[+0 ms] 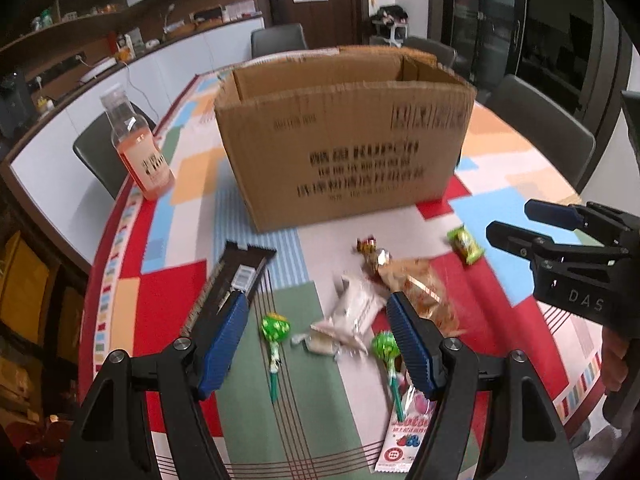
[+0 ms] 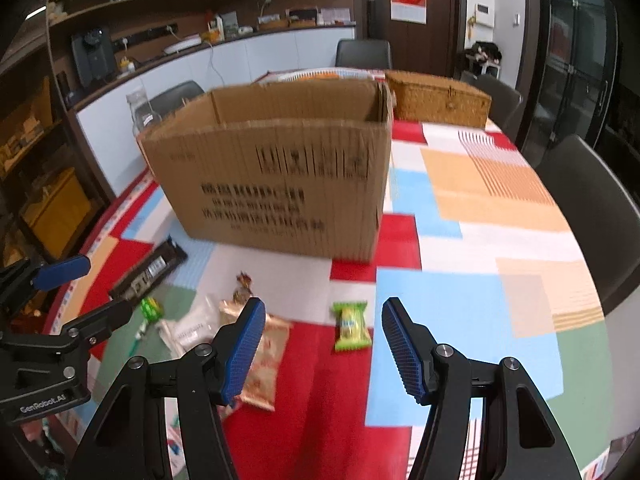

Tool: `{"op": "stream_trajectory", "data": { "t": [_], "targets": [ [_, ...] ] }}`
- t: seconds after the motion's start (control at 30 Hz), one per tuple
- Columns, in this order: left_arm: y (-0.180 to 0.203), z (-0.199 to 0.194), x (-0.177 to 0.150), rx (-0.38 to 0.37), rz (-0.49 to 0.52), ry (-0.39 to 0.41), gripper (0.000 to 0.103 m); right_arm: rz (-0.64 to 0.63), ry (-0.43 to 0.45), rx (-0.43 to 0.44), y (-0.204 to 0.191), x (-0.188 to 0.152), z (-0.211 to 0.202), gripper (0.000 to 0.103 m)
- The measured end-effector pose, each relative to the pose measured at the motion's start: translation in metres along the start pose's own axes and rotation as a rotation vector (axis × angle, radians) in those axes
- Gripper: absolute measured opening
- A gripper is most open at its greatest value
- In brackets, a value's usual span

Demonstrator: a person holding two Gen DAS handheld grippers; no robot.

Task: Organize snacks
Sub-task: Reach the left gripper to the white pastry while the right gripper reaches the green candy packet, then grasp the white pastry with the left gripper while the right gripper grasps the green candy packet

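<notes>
An open cardboard box (image 1: 344, 140) stands on the table; it also shows in the right wrist view (image 2: 276, 184). Loose snacks lie in front of it: a black bar pack (image 1: 232, 284), a white packet (image 1: 354, 308), an orange-gold bag (image 1: 424, 284), a small green packet (image 1: 466, 245), two green lollipops (image 1: 275, 330) (image 1: 386, 348) and a pink-white sachet (image 1: 408, 432). My left gripper (image 1: 320, 344) is open and empty above the white packet and lollipops. My right gripper (image 2: 324, 348) is open and empty, just short of the green packet (image 2: 351, 325) and beside the gold bag (image 2: 264, 360).
A bottle of orange drink (image 1: 138, 148) stands at the table's left edge. A wicker basket (image 2: 438, 98) sits behind the box. Grey chairs (image 2: 588, 216) ring the table. The tablecloth (image 2: 480, 240) is a colourful patchwork.
</notes>
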State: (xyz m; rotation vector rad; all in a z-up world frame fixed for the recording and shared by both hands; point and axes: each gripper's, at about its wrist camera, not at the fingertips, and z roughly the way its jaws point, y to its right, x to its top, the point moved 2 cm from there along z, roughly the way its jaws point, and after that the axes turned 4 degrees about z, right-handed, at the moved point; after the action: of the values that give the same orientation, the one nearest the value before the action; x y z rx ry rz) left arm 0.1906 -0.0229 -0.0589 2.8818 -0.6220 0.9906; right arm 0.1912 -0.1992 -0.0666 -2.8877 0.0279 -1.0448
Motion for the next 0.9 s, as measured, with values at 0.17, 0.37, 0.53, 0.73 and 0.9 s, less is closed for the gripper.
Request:
{"op": "stream_trajectory", "data": {
  "t": [0.17, 0.37, 0.53, 0.73, 0.9],
  "targets": [
    [0.003, 0.017, -0.008, -0.018, 0.001, -0.053, 0.071, 0.014, -0.046, -0.017, 0.005, -0.009, 0.013, 0.062],
    [0.005, 0.041, -0.01, -0.043, 0.001, -0.108, 0.071, 0.021, -0.09, -0.043, 0.012, -0.015, 0.033, 0.062],
    [0.006, 0.061, -0.006, -0.064, -0.004, -0.137, 0.071, 0.032, -0.114, -0.05, 0.019, -0.014, 0.048, 0.062],
    [0.01, 0.077, -0.004, -0.081, 0.002, -0.172, 0.071, 0.043, -0.139, -0.044, 0.025, -0.012, 0.063, 0.061],
    [0.01, 0.087, -0.005, -0.091, -0.002, -0.192, 0.069, 0.037, -0.146, -0.056, 0.027, -0.01, 0.076, 0.061]
  ]
}}
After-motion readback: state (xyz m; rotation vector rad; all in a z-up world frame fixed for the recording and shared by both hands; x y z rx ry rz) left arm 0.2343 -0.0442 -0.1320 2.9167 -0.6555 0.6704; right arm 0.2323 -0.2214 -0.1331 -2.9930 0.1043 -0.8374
